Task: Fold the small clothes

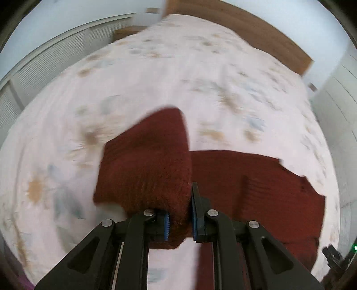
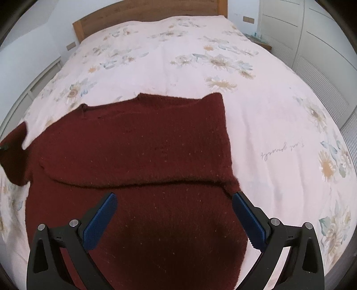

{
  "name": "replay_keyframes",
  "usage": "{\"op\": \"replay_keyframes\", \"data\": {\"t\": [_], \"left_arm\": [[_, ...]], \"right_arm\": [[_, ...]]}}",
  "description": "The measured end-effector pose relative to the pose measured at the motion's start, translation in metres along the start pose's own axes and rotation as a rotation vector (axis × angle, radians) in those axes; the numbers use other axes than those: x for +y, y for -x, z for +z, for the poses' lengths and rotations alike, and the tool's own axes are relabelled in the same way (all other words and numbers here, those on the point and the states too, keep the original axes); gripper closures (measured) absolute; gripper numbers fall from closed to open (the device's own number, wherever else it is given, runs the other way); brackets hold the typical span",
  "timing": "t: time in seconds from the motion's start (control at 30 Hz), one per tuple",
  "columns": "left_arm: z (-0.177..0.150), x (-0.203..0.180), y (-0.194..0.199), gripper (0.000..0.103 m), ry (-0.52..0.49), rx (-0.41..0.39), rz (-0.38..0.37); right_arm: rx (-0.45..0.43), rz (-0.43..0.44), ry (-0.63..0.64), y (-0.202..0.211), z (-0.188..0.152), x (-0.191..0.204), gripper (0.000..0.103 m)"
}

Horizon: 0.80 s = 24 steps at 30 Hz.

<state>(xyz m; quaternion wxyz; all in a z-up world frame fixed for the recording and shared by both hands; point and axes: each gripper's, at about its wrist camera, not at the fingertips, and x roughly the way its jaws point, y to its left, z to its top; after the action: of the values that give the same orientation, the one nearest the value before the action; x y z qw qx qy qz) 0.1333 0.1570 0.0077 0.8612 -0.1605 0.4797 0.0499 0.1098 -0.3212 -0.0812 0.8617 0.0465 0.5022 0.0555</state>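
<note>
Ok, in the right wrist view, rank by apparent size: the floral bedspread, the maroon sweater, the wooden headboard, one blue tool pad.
1. Floral bedspread, largest.
2. Maroon sweater.
3 and 4. Wooden headboard and a blue pad: unsure, since the pad sits near the camera and the headboard far off.

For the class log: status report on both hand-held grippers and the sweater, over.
Left hand-held gripper shut on sweater sleeve, lifted. Right hand-held gripper open above maroon sweater lying on bedspread. Nothing in the way.

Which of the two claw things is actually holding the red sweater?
The left gripper: shut on a fold of the red sweater. The right gripper hangs open above it.
</note>
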Motion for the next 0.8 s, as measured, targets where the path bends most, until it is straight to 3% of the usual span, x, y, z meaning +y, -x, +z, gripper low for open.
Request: {"op": "replay_keyframes", "data": {"t": [0.5, 0.63, 0.8], "left_arm": [[-0.016, -0.216, -0.063, 0.092, -0.279, 0.02, -0.207], [-0.036, -0.253, -0.082, 0.092, -0.325, 0.051, -0.215], [-0.068, -0.279, -0.133, 0.091, -0.417, 0.126, -0.098]], "right_arm": [[-0.047, 0.007, -0.048, 0.018, 0.015, -0.024, 0.001], [-0.033, 0.008, -0.064, 0.015, 0.01, -0.031, 0.001], [-0.012, 0.01, -0.081, 0.01, -0.001, -0.039, 0.001]]}}
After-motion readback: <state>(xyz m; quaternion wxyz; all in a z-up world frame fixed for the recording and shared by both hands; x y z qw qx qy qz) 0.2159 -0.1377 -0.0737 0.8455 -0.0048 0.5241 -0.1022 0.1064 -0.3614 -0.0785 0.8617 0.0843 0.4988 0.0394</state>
